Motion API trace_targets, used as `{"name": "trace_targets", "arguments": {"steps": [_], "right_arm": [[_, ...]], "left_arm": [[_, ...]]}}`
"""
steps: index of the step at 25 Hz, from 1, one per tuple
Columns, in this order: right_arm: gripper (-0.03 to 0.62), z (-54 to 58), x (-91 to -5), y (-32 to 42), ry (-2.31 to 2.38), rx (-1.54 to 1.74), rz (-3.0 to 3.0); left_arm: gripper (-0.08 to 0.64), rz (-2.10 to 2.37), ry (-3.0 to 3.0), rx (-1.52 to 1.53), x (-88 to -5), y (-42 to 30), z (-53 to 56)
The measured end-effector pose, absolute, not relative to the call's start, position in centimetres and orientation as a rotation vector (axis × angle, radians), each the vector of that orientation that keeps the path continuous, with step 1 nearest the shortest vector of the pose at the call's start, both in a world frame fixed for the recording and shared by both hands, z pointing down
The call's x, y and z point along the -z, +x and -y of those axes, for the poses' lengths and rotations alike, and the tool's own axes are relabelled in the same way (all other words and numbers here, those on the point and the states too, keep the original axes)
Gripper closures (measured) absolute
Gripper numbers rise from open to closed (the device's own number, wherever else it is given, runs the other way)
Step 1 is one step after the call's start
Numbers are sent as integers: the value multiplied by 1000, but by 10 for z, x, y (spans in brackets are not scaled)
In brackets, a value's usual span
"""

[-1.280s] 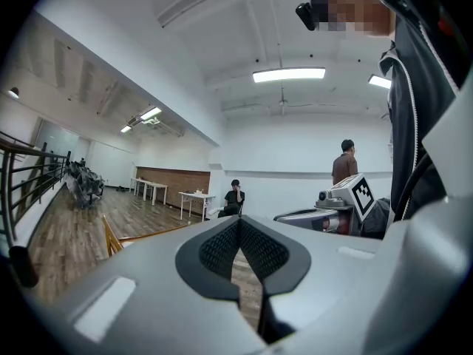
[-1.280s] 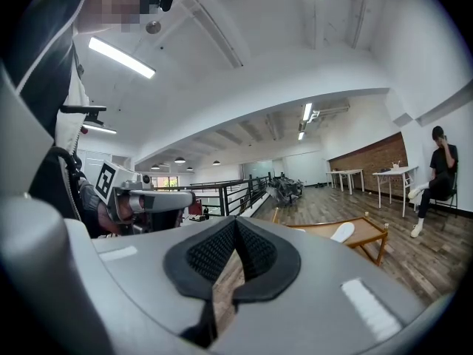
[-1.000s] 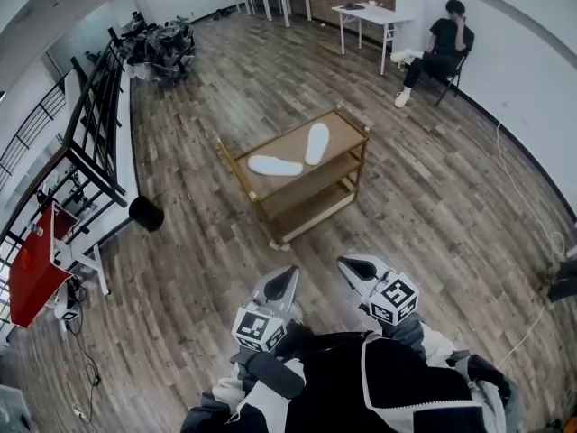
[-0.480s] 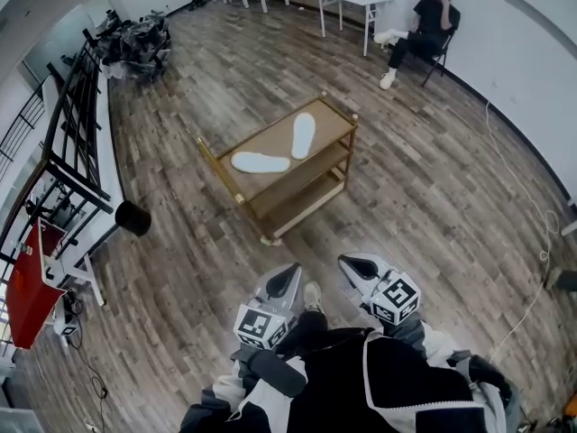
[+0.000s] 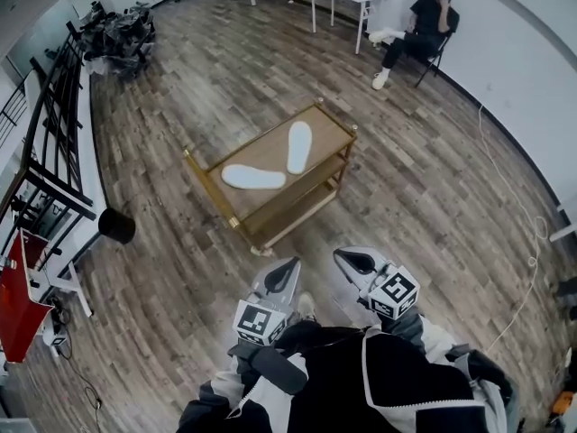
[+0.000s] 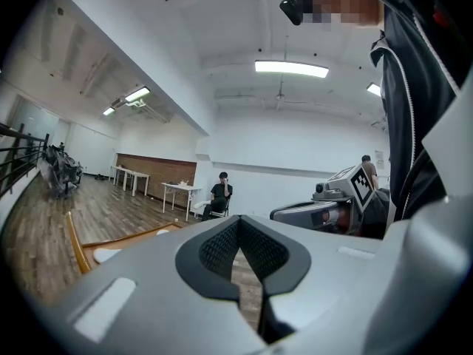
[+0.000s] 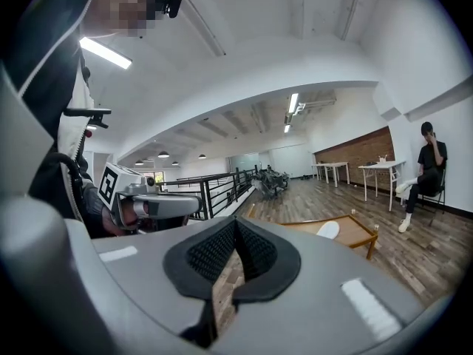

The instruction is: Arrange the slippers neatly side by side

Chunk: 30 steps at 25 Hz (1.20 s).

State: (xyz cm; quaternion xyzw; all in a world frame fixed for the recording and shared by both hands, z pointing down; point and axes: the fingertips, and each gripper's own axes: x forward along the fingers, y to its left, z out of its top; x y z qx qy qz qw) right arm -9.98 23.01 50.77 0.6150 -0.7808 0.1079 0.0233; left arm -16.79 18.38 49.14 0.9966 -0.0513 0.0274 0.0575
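Two slippers [image 5: 252, 177] lie splayed on the far cart [image 5: 266, 149], unpaired. Left gripper [image 5: 287, 269] and right gripper [image 5: 350, 260] sit near the body, jaws closed, empty; cart judged beyond reach.

Left gripper view: the left hand-held gripper [image 6: 238, 231] hides most of the table [image 6: 127, 235]; one slipper [image 6: 106, 255] shows only as a white sliver.
Right gripper view: the right hand-held gripper [image 7: 235, 231] covers the table's near end.
Head view, bottom: the jacket [image 5: 361, 388] hides both hands.
Left edge: red object [image 5: 18, 307], cut off.
Top left: dark heap [image 5: 117, 32], too small to tell.
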Motion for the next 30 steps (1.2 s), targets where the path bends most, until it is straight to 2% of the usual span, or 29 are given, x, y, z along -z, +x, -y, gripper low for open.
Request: {"name": "trace_targets", "arguments": {"steps": [9,12,30], "right_arm": [[585,-164,-502,-58,1922,-341,2387],[519,-145,-506,-52,1942,-374,2384],[523,-72,-507,-12,1941,-295,2405]], "left_arm": [[541,173,2992,-82,-487,-126,-110],[541,160,2992,-96,-492,-120,-93],[541,157,3016,-76,-495,-77,-23]]}}
